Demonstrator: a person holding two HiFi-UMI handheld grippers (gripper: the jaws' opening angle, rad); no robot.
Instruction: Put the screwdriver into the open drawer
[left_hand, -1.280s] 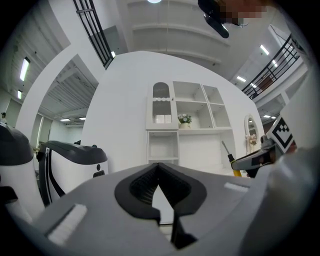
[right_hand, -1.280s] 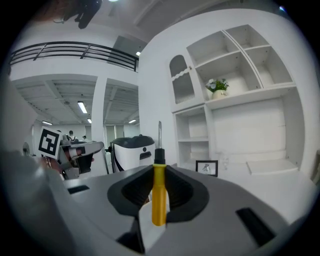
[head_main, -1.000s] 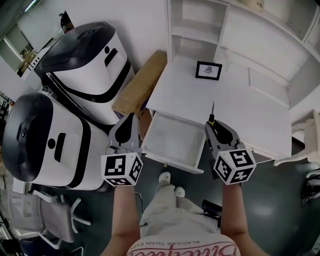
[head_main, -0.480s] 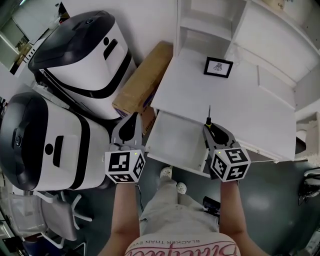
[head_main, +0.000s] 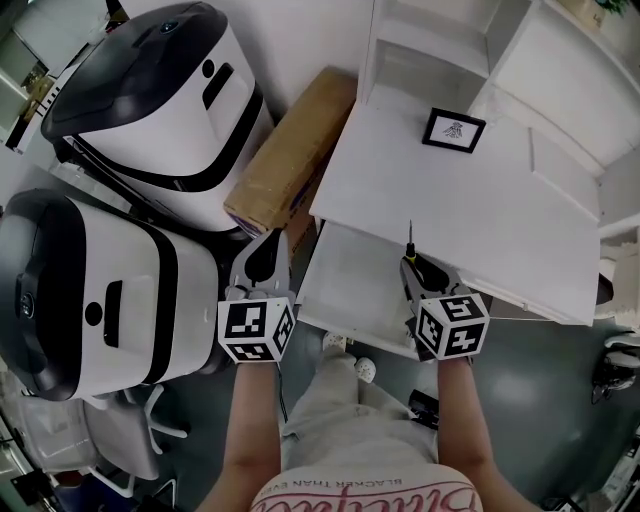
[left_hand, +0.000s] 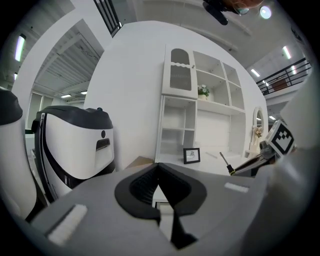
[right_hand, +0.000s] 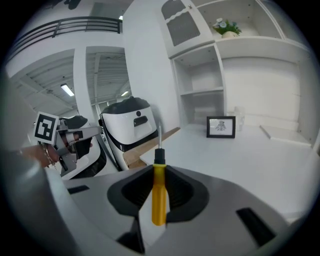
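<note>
My right tool (head_main: 408, 264) grips the yellow-handled screwdriver (right_hand: 159, 197) over the right side of the open drawer (head_main: 350, 275). My left tool (head_main: 270, 236) is clenched on nothing beside it.

Screwdriver (right_hand: 159, 200): yellow handle, black collar, thin metal shaft; clamped by the handle between the jaws of the right gripper (right_hand: 159, 172), shaft sticking out ahead past the jaw tips, pointing away from the person; in the head view it sits over the right end of the drawer (head_main: 350, 280), shaft tip reaching the desk (head_main: 500, 210) edge; not touching the drawer floor; drawer is white, shallow, rectangular, pulled out from under the white desk top, its inside facing up.
</note>
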